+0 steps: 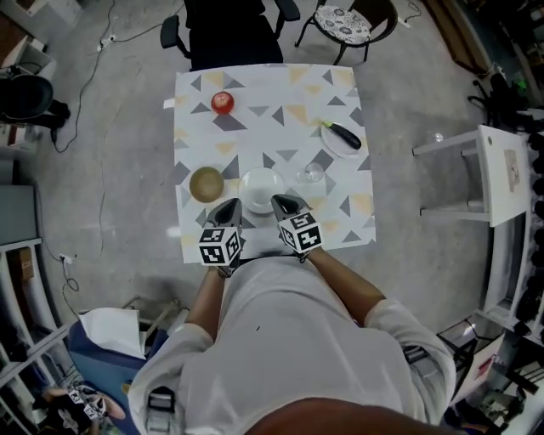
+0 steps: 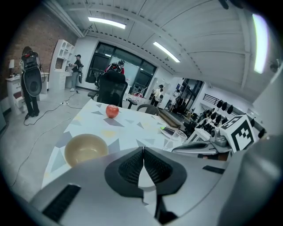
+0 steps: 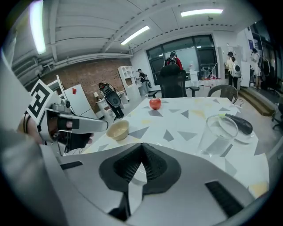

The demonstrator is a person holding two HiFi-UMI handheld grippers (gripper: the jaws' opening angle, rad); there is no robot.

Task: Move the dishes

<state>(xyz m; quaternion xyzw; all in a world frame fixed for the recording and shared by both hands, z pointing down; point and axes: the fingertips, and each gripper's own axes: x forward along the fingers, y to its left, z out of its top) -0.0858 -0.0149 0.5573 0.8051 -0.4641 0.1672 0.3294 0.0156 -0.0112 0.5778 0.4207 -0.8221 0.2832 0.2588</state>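
Observation:
Four dishes sit on the table (image 1: 272, 85) with its triangle-print cloth. A tan bowl (image 1: 206, 183) is at the near left, a white bowl (image 1: 261, 189) in the near middle, and a clear glass (image 1: 312, 174) just right of it. A white plate (image 1: 338, 143) farther right carries a dark long vegetable (image 1: 344, 135). My left gripper (image 1: 229, 205) is shut and empty beside the white bowl's left rim. My right gripper (image 1: 282, 202) is shut and empty at the bowl's right rim. The left gripper view shows the tan bowl (image 2: 85, 148); the right gripper view shows the glass (image 3: 219, 132).
A red apple (image 1: 222, 103) lies at the far left of the table. A black office chair (image 1: 229, 30) and a cushioned chair (image 1: 344, 24) stand beyond the far edge. A white side table (image 1: 501, 174) is off to the right. Cables trail over the floor at the left.

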